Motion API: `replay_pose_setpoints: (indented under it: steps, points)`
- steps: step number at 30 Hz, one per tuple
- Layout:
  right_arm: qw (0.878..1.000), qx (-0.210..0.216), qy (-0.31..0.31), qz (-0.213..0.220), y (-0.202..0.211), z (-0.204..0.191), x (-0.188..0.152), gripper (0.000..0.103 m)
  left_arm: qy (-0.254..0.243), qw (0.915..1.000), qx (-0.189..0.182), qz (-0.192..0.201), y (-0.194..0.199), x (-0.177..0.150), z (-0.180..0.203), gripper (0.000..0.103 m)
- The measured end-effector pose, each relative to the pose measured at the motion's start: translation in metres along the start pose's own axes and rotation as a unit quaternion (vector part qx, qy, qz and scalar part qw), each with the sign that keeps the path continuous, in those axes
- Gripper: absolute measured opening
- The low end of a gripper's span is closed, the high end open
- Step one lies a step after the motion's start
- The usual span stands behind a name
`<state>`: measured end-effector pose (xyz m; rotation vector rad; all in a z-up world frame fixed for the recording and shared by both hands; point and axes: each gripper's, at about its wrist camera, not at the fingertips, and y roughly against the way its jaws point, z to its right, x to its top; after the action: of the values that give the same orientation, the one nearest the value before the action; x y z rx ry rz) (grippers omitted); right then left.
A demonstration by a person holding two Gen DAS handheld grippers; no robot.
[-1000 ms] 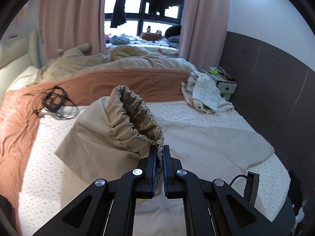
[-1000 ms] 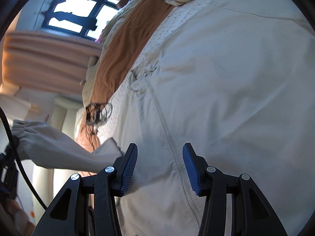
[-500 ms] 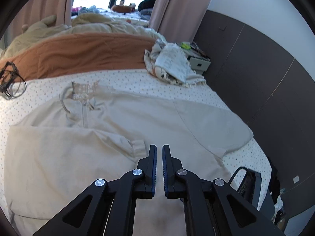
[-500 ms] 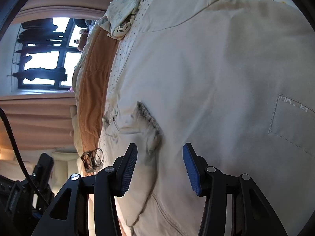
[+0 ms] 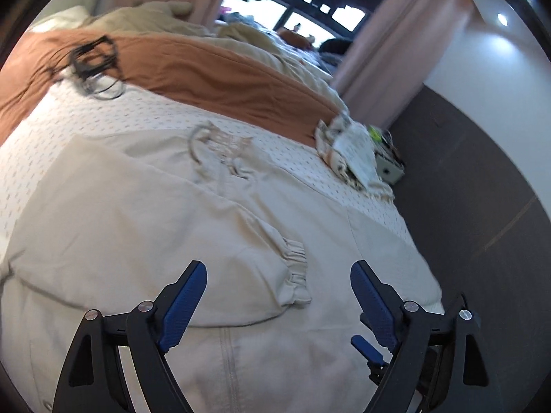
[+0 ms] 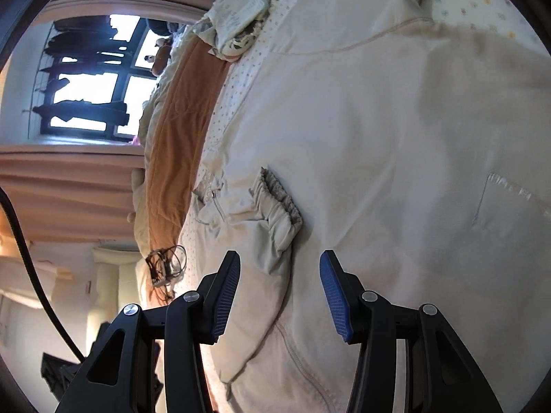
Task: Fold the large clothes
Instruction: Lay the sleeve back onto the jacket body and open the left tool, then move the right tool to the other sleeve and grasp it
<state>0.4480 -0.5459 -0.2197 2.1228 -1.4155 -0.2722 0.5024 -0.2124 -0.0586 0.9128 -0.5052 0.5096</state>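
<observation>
A large beige jacket (image 5: 137, 213) lies spread flat on the bed, zipper up, collar toward the far side. One sleeve is folded across its chest, its elastic cuff (image 5: 294, 268) lying near the middle. My left gripper (image 5: 278, 287) is open and empty just above the cuff. In the right wrist view the jacket (image 6: 396, 155) fills the frame and the cuff (image 6: 279, 210) lies just ahead of my right gripper (image 6: 279, 284), which is open and empty.
The dotted white sheet (image 5: 103, 113) and an orange blanket (image 5: 213, 79) lie beyond the jacket. A black tangle of straps (image 5: 93, 65) lies far left, a crumpled patterned cloth (image 5: 351, 151) at the far right edge by a dark wall panel (image 5: 475, 199).
My left gripper carried the sleeve across the jacket, laid it down and opened, letting go of the cuff. The right gripper stayed open and shifted over the jacket.
</observation>
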Motion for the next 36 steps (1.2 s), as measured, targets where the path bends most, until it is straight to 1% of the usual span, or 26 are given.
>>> replay_pose_setpoints:
  steps: [1, 2, 4, 6, 7, 8, 10, 11, 15, 17, 19, 21, 23, 25, 30, 32, 36]
  points:
    - [1.0, -0.004, 0.009, 0.002, 0.002, -0.002, 0.001, 0.051, 0.018, 0.9998, 0.003, 0.007, 0.004, -0.002, -0.005, 0.087]
    - [1.0, -0.006, 0.017, 0.003, 0.005, -0.004, 0.003, 0.055, 0.037, 0.9991, 0.013, 0.016, 0.008, -0.005, -0.01, 0.087]
    - [0.999, -0.005, 0.032, 0.006, 0.01, -0.007, 0.006, 0.061, 0.052, 0.9975, 0.032, 0.035, 0.014, -0.011, -0.015, 0.087]
    - [0.999, -0.006, 0.04, 0.013, 0.015, -0.008, 0.01, 0.062, 0.06, 0.9967, 0.027, 0.047, 0.018, -0.018, -0.02, 0.087]
    - [0.999, -0.01, 0.046, 0.016, 0.018, -0.008, 0.012, 0.065, 0.064, 0.9964, 0.023, 0.05, 0.019, -0.02, -0.023, 0.087]
    - [0.998, -0.015, 0.051, 0.021, 0.022, -0.008, 0.012, 0.07, 0.067, 0.9963, 0.016, 0.052, 0.019, -0.022, -0.026, 0.087]
    - [0.997, -0.025, 0.06, 0.034, 0.026, -0.008, 0.017, 0.077, 0.074, 0.9955, 0.004, 0.059, 0.021, -0.026, -0.031, 0.087]
    - [0.997, -0.031, 0.063, 0.041, 0.028, -0.007, 0.018, 0.08, 0.079, 0.995, 0.003, 0.062, 0.02, -0.03, -0.034, 0.087]
    - [0.995, -0.048, 0.074, 0.053, 0.036, -0.002, 0.031, 0.081, 0.084, 0.9944, 0.01, 0.063, 0.014, -0.039, -0.038, 0.087]
    - [0.993, -0.057, 0.083, 0.061, 0.042, 0.0, 0.037, 0.081, 0.082, 0.9949, 0.001, 0.059, 0.01, -0.042, -0.037, 0.087]
    - [0.991, -0.071, 0.089, 0.072, 0.049, 0.005, 0.045, 0.081, 0.071, 0.9957, -0.002, 0.06, 0.008, -0.044, -0.034, 0.087]
    - [0.988, -0.084, 0.097, 0.084, 0.056, 0.011, 0.055, 0.081, 0.048, 0.9972, -0.001, 0.057, 0.006, -0.046, -0.029, 0.087]
    - [0.985, -0.099, 0.102, 0.097, 0.065, 0.018, 0.065, 0.081, 0.035, 0.9982, 0.004, 0.048, 0.003, -0.046, -0.023, 0.087]
    - [0.983, -0.106, 0.105, 0.108, 0.073, 0.026, 0.075, 0.081, 0.034, 0.9987, -0.005, 0.039, -0.002, -0.048, -0.023, 0.087]
    - [0.975, -0.128, 0.122, 0.132, 0.089, 0.053, 0.102, 0.081, 0.032, 0.9993, -0.008, 0.015, -0.014, -0.053, -0.02, 0.087]
    - [0.974, -0.129, 0.122, 0.142, 0.096, 0.064, 0.111, 0.081, 0.033, 0.9994, -0.006, 0.009, -0.018, -0.056, -0.02, 0.087]
    - [0.975, -0.116, 0.107, 0.16, 0.106, 0.088, 0.133, 0.08, 0.037, 0.9993, -0.005, -0.003, -0.024, -0.059, -0.023, 0.087]
